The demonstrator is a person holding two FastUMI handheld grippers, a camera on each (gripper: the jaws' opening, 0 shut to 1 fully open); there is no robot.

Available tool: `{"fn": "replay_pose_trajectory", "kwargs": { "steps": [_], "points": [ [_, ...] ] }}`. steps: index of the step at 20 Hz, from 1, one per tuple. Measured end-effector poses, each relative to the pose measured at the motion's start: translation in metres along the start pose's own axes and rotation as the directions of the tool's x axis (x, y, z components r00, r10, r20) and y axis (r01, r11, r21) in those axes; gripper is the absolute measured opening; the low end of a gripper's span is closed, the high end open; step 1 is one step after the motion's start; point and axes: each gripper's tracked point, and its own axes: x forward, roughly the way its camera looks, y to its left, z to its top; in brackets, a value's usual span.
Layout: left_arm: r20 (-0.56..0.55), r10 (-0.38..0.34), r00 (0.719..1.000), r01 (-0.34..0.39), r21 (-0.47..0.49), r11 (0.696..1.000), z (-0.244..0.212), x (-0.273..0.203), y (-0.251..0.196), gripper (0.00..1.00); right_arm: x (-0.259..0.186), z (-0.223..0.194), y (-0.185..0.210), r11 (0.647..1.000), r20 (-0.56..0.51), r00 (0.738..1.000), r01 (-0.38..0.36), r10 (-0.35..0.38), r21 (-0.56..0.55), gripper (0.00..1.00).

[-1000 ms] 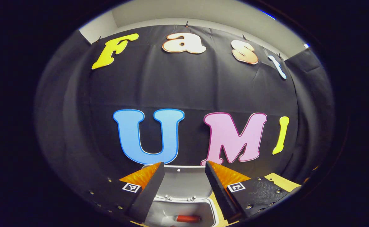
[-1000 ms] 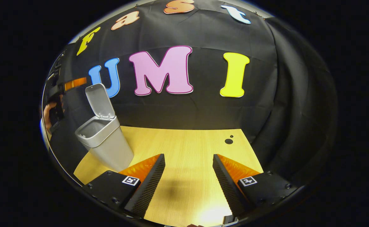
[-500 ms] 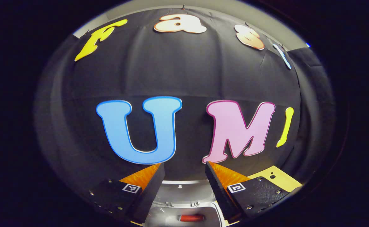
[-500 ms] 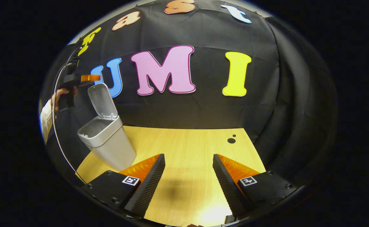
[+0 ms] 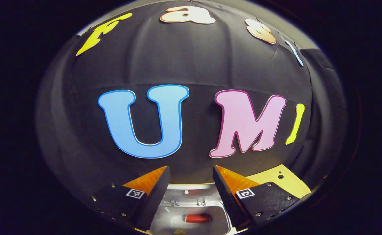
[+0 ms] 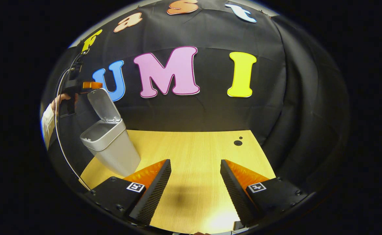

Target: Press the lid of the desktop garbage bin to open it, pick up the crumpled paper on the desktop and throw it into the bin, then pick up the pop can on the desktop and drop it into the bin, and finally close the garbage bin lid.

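left gripper view, tool: my left gripper [image 5: 190, 178] hangs above the open garbage bin [image 5: 191, 220], its two fingers spread wide with nothing between them.
left gripper view, bin: the raised lid [image 5: 191, 192] shows between the fingertips, its hinge just below; the mouth of the bin opens straight under the tool.
left gripper view, can: the red pop can [image 5: 197, 218] lies on its side inside the bin, long axis across the view; i judge that step done. a pale scrap at the lower edge may be the crumpled paper, but i cannot tell.
right gripper view, tool: my right gripper [image 6: 195, 174] sits low over the wooden desktop [image 6: 197, 147], fingers wide apart and holding nothing.
right gripper view, bin: the bin [image 6: 111, 147] stands at the far left of the desktop, well apart from this tool, its lid [image 6: 103, 105] tilted up and back.
right gripper view, other hand: a hand [image 6: 62, 99] holds the left gripper [image 6: 91, 85] level, its fingertips just at the lid's top edge.
the relation that counts: the lid's free edge lies just ahead of and below the left gripper, which is much the nearer hand; i judge the closing push should come from there, forward and down over the hinge.
risk: i reckon a sideways shove could tip the light bin.
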Motion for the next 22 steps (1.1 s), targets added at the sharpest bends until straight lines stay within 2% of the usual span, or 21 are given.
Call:
{"fn": "replay_pose_trajectory", "kwargs": {
  "steps": [3,9,13,16,17,22],
  "points": [
    [0.006,0.001,1.000,-0.002,0.016,1.000,-0.020,-0.028,-0.002,0.86,0.001,-0.001,0.003,1.000,-0.001,1.000,-0.005,0.005,0.000,0.98],
    [0.018,-0.014,1.000,0.014,0.010,1.000,-0.083,-0.055,-0.012,0.86,-0.001,0.002,0.007,1.000,0.018,1.000,-0.006,0.007,-0.028,0.98],
    [-0.045,-0.014,0.999,0.013,-0.024,1.000,-0.144,-0.058,-0.013,0.86,-0.002,-0.001,0.005,0.999,0.010,1.000,0.003,-0.003,-0.034,0.98],
    [-0.054,-0.016,0.998,0.018,0.033,0.999,-0.172,-0.058,-0.014,0.86,-0.002,-0.005,0.002,0.999,0.002,1.000,0.012,-0.012,-0.037,0.98],
    [-0.045,-0.015,0.999,0.017,0.053,0.998,-0.176,-0.059,-0.014,0.86,-0.002,-0.006,0.001,0.999,-0.003,1.000,0.014,-0.014,-0.038,0.98],
    [-0.033,-0.018,0.999,0.019,0.033,0.999,-0.186,-0.055,-0.013,0.86,0.001,-0.010,0.003,1.000,-0.021,1.000,0.016,-0.016,-0.027,0.98]
  ]
}}
